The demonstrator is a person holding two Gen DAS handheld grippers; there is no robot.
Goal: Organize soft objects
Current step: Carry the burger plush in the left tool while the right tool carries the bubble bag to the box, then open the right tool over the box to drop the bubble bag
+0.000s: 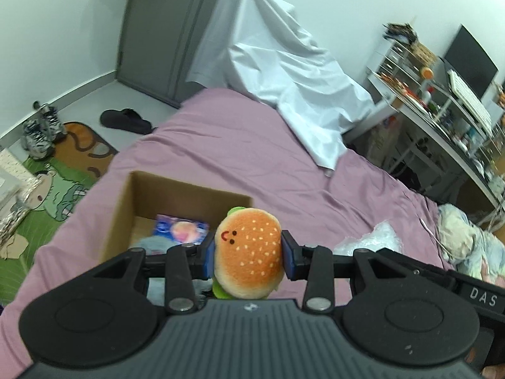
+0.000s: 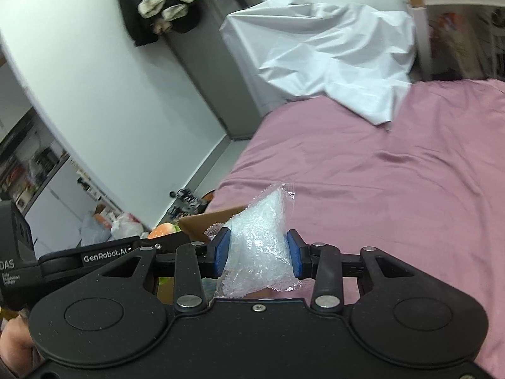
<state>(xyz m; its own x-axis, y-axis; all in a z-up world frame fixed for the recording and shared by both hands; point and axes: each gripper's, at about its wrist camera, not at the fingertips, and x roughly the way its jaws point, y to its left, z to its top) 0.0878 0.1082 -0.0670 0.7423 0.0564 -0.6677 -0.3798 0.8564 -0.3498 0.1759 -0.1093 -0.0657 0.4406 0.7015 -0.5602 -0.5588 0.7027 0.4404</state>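
Tilting downward, left tool (image 1: 249,254) clamps burger plush (image 1: 247,254); right tool (image 2: 257,254) clamps clear pouch (image 2: 258,246).

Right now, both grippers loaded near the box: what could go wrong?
1. The left gripper pinches the burger plush only at its sides; squashy, it may slip free short of the cardboard box.
2. The right gripper's clear plastic packet is slick and could slide out.
3. The grippers sit close together and may bump over the box.
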